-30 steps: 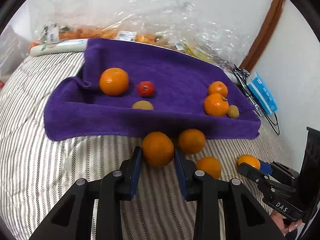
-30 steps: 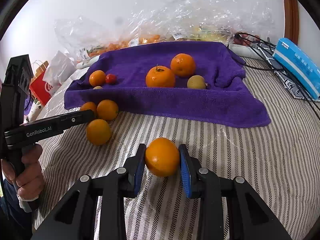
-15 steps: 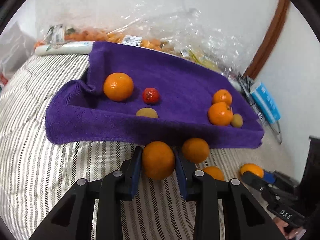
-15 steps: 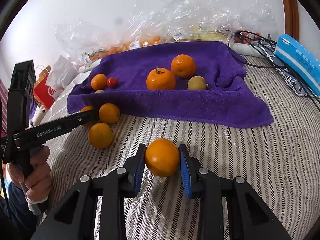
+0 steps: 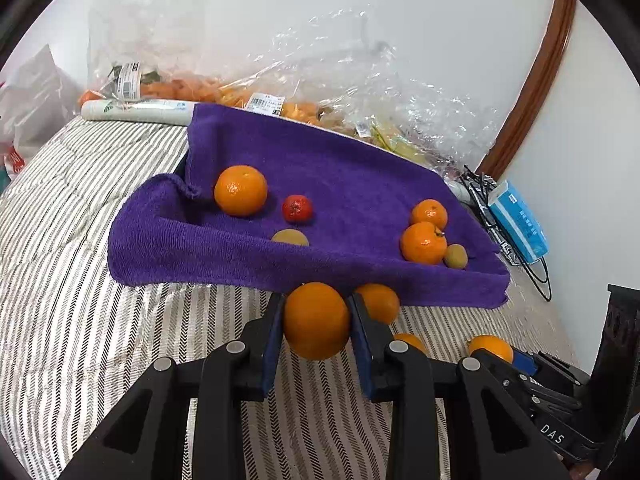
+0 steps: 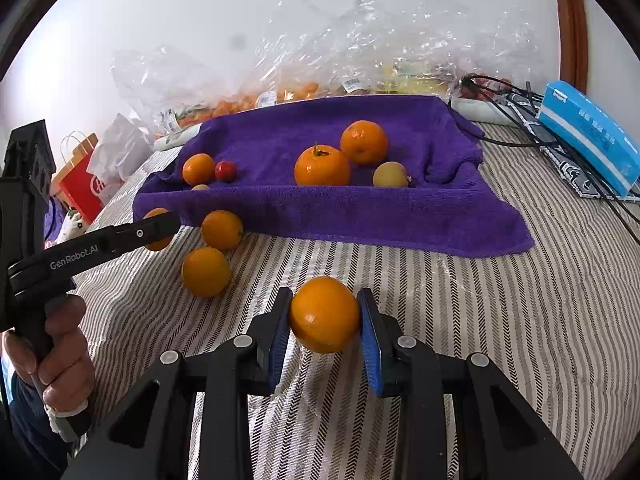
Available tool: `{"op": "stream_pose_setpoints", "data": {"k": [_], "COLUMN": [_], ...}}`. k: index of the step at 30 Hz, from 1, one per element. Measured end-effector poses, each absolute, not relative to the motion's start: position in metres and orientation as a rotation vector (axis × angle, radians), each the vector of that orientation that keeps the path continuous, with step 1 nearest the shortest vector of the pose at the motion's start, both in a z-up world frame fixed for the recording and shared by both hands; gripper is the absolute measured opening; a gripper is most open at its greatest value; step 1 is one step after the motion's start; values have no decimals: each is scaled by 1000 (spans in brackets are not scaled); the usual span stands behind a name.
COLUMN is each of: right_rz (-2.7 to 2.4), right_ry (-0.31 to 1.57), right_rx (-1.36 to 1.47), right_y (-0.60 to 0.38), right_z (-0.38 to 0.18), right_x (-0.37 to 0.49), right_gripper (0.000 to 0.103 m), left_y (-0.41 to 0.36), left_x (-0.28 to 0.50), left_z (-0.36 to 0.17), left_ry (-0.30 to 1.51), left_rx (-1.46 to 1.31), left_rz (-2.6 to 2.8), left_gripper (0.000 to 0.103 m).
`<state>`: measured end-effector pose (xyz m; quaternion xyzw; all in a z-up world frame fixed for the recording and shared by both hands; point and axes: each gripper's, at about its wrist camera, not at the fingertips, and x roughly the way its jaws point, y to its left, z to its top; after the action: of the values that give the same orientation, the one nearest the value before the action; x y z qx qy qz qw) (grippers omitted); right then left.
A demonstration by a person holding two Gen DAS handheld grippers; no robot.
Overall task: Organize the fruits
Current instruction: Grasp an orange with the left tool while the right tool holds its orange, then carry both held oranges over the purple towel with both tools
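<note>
- Both claws grip fruit: left claw [image 5: 316, 322] pinches an orange [image 5: 317, 320] near the towel [image 5: 340, 184]; right claw [image 6: 325, 316] clamps another orange [image 6: 324, 314] above the bedspread [image 6: 500, 320].
- Risk — round, smooth skin could slip from the flat pads and roll off.

7 oranges [image 6: 324, 314], 2 yellowish fruits [image 6: 390, 175], 1 red fruit [image 6: 225, 171], 1 towel [image 6: 360, 212]

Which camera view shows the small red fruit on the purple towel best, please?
The left wrist view: the small red fruit sits large and unobstructed on the purple towel. In the right wrist view it is smaller, beside an orange.
</note>
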<state>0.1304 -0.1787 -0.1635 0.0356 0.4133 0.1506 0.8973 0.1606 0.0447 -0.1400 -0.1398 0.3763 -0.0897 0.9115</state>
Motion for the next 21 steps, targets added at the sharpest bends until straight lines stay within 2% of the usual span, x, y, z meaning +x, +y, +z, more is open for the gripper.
{"op": "stream_pose_setpoints", "data": {"k": [14,21], "right_rz": [300,301], "right_ry": [842,765], "right_rx": [118,68], "right_y": [-180,-170], "right_z": [-156,-116], "right_x": [131,146], "right_gripper": [33,33], "left_y": [54,68], "left_x": [153,153], "left_z": [-120,-78], "left_ry": [705,598], "left_rx": [-312,-267], "left_rz": [-183,-215], "left_gripper": [30,30]}}
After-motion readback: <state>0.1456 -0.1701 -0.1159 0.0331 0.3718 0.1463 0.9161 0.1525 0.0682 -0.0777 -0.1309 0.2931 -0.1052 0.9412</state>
